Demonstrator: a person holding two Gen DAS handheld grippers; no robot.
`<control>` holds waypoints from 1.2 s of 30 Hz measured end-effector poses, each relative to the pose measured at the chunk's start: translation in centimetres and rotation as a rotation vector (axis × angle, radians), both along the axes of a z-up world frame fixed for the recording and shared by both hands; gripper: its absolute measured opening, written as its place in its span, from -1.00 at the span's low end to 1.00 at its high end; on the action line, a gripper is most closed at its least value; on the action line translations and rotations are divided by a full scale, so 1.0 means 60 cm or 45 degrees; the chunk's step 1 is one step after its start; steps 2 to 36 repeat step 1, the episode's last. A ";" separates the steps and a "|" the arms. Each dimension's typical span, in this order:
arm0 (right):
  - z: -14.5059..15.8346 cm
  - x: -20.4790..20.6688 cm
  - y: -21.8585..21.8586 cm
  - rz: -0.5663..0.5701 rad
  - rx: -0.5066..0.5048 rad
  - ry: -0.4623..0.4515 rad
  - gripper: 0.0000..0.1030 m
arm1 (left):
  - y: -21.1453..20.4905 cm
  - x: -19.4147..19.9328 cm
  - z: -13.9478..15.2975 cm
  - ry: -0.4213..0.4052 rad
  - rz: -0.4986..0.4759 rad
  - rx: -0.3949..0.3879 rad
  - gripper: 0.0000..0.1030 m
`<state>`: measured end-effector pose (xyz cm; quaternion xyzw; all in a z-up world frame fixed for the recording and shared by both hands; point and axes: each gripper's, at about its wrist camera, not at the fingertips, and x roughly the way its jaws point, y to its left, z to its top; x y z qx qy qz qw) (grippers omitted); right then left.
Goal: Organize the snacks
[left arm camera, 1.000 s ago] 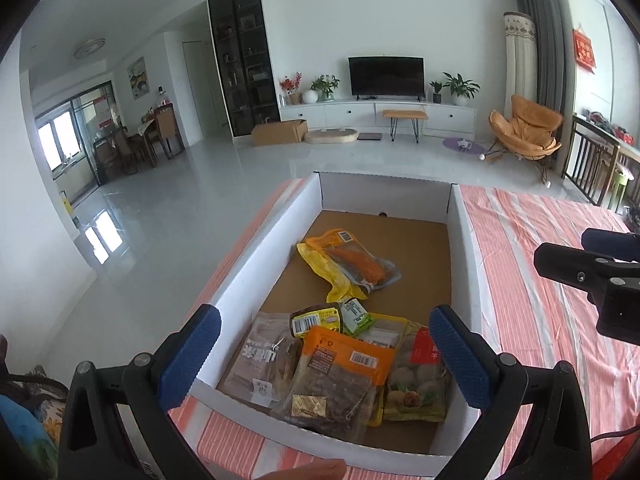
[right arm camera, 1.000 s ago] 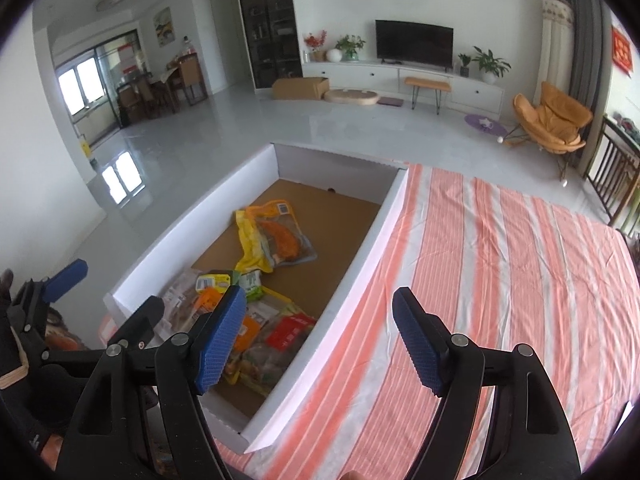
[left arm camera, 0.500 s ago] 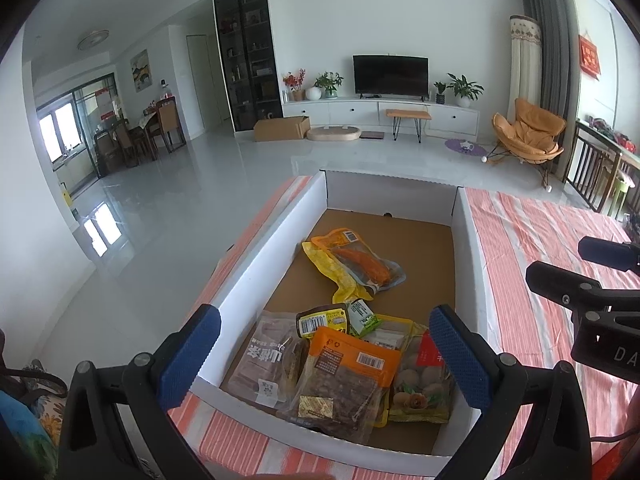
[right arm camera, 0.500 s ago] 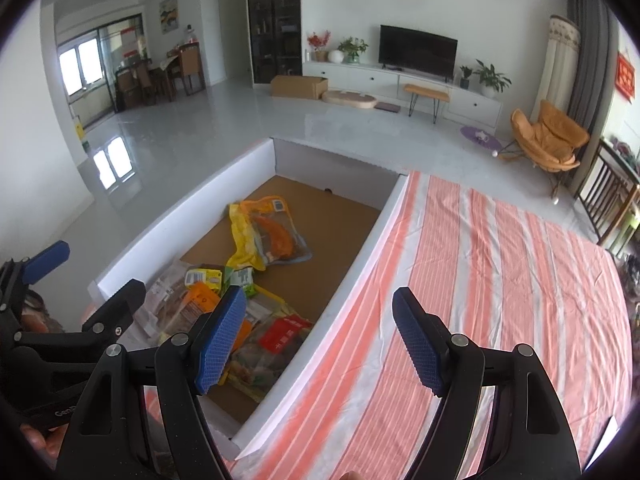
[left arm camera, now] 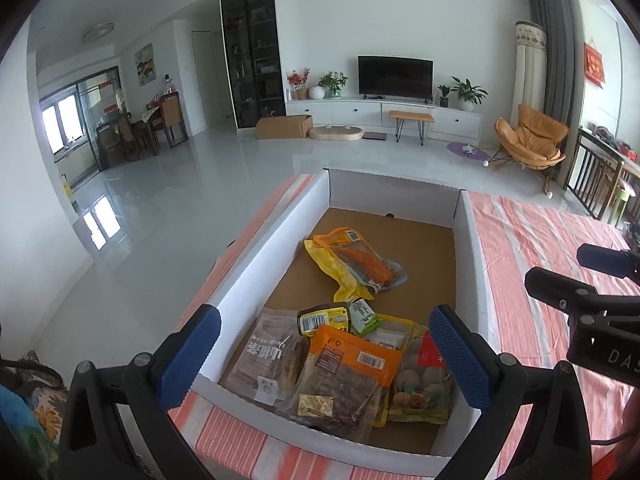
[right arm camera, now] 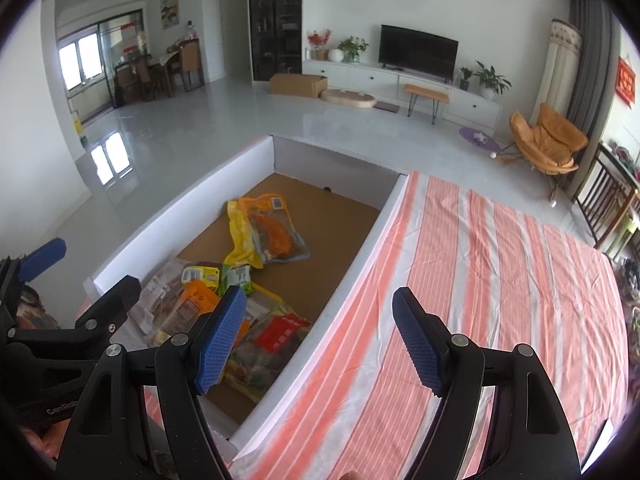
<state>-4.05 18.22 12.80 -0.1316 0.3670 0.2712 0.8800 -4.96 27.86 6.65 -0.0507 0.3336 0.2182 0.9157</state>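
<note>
A white cardboard box (left arm camera: 256,264) with a brown floor sits on the striped table. Several snack packets lie at its near end: a brown packet (left arm camera: 266,356), an orange packet (left arm camera: 348,364), a red-and-yellow packet (left arm camera: 424,380). A yellow packet (left arm camera: 352,264) lies alone further back; it also shows in the right wrist view (right arm camera: 264,232). My left gripper (left arm camera: 320,356) is open and empty above the box's near end. My right gripper (right arm camera: 320,344) is open and empty above the box's right wall (right arm camera: 360,252).
An orange-and-white striped cloth (right arm camera: 500,300) covers the table right of the box. Behind is a living room with a TV (left arm camera: 394,76), an orange chair (left arm camera: 528,140) and a cardboard carton (left arm camera: 284,126) on the floor.
Both grippers have risen and drawn back a little from the box, still open. The packets have not moved.
</note>
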 end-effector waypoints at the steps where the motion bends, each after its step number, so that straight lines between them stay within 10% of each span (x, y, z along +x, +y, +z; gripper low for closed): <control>1: 0.000 0.000 0.001 0.001 0.000 0.005 0.53 | 0.001 -0.001 -0.001 0.002 0.002 0.003 1.00; 36: 0.000 0.000 0.001 0.001 0.000 0.005 0.53 | 0.001 -0.001 -0.001 0.002 0.002 0.003 1.00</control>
